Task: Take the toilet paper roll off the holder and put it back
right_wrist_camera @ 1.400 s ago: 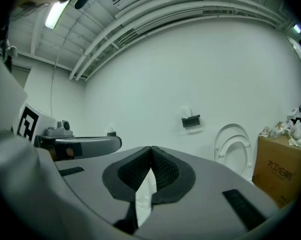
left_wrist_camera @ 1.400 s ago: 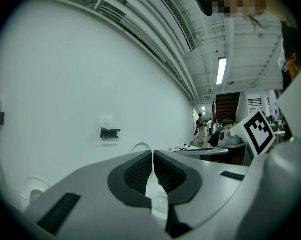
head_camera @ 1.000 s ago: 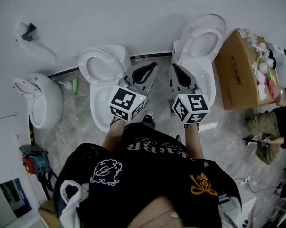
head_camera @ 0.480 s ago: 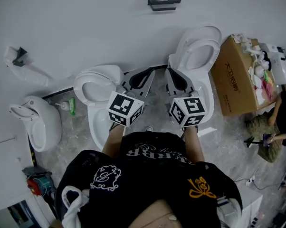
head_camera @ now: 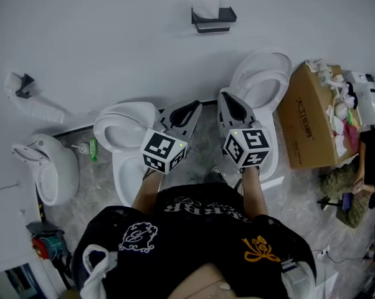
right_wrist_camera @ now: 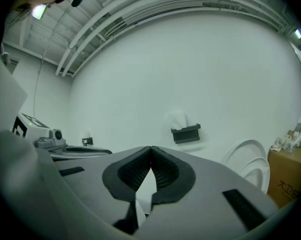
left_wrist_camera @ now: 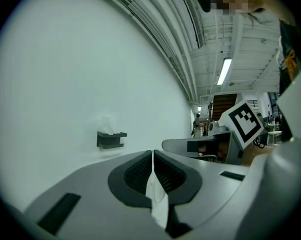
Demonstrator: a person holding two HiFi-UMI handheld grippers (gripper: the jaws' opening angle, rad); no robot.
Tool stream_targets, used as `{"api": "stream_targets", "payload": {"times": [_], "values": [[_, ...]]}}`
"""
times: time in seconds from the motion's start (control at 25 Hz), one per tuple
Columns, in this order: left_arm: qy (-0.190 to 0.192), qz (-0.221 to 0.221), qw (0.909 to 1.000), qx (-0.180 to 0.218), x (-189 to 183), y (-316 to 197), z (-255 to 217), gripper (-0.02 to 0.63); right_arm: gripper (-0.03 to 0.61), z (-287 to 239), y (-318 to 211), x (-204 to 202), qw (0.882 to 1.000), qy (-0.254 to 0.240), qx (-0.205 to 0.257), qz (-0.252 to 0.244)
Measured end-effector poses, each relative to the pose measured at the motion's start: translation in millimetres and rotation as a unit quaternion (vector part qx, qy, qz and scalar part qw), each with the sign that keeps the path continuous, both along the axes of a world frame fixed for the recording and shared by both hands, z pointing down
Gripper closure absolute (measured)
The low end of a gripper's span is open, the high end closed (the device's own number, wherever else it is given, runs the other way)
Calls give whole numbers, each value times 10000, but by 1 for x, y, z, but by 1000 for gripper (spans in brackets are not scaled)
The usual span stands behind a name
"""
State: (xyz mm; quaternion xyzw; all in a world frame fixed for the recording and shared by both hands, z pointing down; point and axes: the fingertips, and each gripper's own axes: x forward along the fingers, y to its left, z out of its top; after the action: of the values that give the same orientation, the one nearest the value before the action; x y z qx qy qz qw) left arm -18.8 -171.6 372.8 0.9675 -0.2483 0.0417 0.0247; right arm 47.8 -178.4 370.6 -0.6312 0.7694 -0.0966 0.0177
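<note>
A white toilet paper roll [head_camera: 206,3] stands on a black holder [head_camera: 213,18] fixed to the white wall, far ahead of both grippers. My left gripper [head_camera: 192,109] and right gripper [head_camera: 227,98] are held side by side above the floor between two toilets, both shut with nothing in them. In the left gripper view the roll [left_wrist_camera: 106,123] and holder [left_wrist_camera: 111,139] show small, up and left of the shut jaws [left_wrist_camera: 152,154]. The right gripper view has the roll [right_wrist_camera: 179,119] on the holder [right_wrist_camera: 186,133] just right of its shut jaws [right_wrist_camera: 151,149].
Two white toilets with raised lids stand below the holder, one left [head_camera: 122,129] and one right [head_camera: 263,80]. Another white fixture [head_camera: 47,167] sits far left. An open cardboard box [head_camera: 312,114] full of items stands at the right, with a person [head_camera: 369,161] beyond it.
The head view has tilted up, so the roll and holder now show fully and lower in the picture. Both grippers have lifted slightly toward the wall and stay shut.
</note>
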Motion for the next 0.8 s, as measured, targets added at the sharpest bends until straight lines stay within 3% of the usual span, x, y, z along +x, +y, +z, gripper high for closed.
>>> {"api": "stream_targets", "payload": {"times": [0.48,0.8], "values": [[87,-784,9968,128,78,-105,-20,588,566,-14,-116,79,9971,46,54,-753],[17,-1260,9919,160,93,-147,-21,588,566,-22,-176,102,9925,212,189,-1187]]}}
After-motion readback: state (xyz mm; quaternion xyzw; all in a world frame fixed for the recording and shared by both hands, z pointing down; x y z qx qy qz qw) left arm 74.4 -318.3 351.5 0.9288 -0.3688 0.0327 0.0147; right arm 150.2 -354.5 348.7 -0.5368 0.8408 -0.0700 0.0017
